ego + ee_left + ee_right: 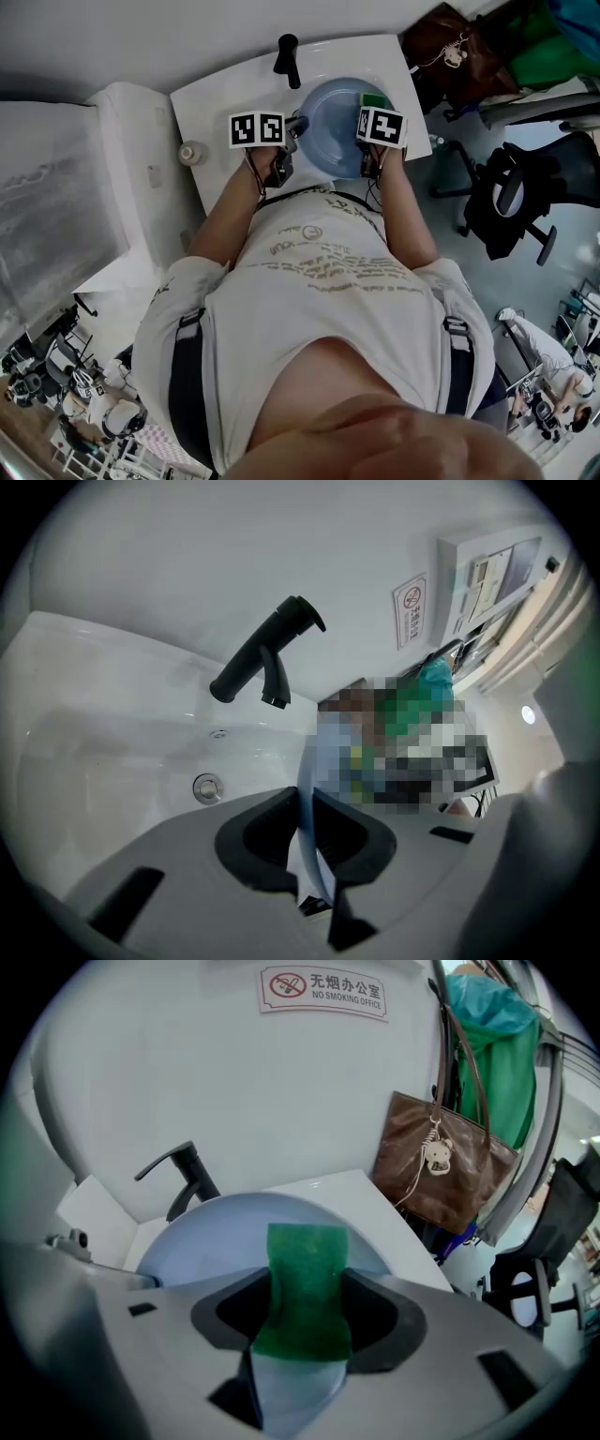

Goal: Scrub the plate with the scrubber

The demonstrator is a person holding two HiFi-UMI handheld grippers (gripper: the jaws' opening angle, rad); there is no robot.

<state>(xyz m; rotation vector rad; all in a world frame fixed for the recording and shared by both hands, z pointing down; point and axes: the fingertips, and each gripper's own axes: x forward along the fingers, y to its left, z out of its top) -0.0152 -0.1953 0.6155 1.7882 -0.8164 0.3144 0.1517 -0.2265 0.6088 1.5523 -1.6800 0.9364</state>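
A pale blue plate is held up over the white sink. My left gripper is shut on its left rim; in the left gripper view the plate shows edge-on, pinched where my left gripper closes. My right gripper is at the plate's right side, shut on a green scrubber. In the right gripper view the scrubber stands upright in my right gripper and lies against the plate's face.
A black faucet stands at the back of the sink, close behind the plate. A small round bottle sits on the counter's left edge. A brown bag hangs to the right, and a black office chair stands further right.
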